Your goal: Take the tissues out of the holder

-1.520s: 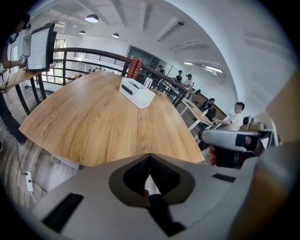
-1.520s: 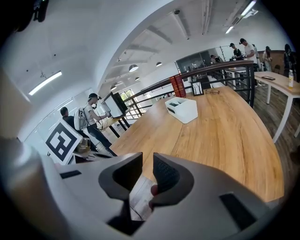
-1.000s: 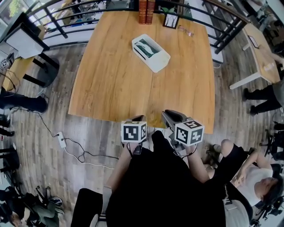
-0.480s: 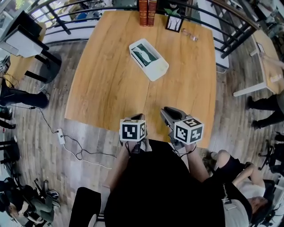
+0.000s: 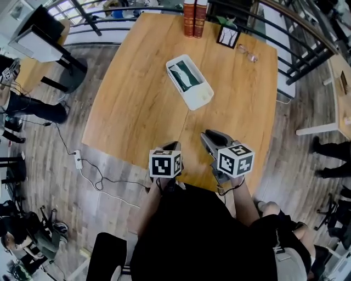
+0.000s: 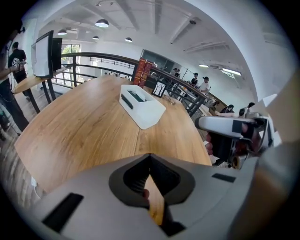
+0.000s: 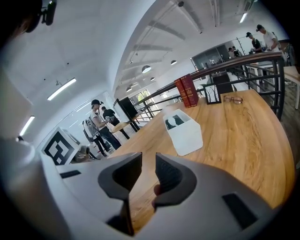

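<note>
Head view: the tissue holder (image 5: pixel 190 81) lies askew on the table (image 5: pixel 137 115), in its far half and well short of the books (image 5: pixel 195 11) at the far edge. The tissues (image 5: pixel 186 76) show pale in its dark top slot. The left hand-held gripper (image 5: pixel 173 145) and right hand-held gripper (image 5: pixel 210 135) hover over the near edge, well apart from the holder, so the reach is probably still to be made. To do it well, one should likely steady the white body while the other opens wider, comes down on the slot and pinches only the tissue, pulling straight up.

Left gripper view: its jaws meet at the tips with nothing between them, only bare wood behind. The holder (image 6: pixel 140 105) lies ahead.

Right gripper view: the jaws stand a narrow gap apart, empty. The holder (image 7: pixel 183 130) lies ahead, its slot facing up.
</note>
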{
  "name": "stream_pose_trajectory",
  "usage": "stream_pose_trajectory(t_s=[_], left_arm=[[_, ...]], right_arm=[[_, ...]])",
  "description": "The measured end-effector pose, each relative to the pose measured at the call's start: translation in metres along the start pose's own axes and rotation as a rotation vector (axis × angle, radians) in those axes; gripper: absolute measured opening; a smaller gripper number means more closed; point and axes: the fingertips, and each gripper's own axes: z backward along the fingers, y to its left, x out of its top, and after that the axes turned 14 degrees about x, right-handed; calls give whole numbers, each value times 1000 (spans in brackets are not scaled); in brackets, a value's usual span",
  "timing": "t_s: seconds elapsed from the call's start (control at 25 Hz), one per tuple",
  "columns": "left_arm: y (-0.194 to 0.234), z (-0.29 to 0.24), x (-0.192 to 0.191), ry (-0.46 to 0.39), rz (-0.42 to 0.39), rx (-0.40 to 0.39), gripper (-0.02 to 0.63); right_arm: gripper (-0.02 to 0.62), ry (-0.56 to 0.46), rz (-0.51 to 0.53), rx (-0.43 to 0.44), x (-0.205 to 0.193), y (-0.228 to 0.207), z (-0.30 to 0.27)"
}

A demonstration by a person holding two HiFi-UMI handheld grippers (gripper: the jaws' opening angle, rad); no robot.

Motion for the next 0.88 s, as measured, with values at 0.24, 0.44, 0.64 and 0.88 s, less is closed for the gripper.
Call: stream_pose_trajectory(t_s=[0.24, 0.44, 0.64, 0.88], left_arm=[[23, -3, 7, -5, 49, 41, 11], [44, -12, 16, -9, 78, 36, 11], [56, -26, 35, -8, 68, 0, 11], [66, -51, 65, -12, 47, -39, 11]], right_arm=[[100, 6, 11, 15, 16, -11, -17], [112, 6, 28, -4, 33, -19, -36], [129, 3, 26, -44, 48, -26, -56], [177, 19, 45, -99, 70, -47, -82]])
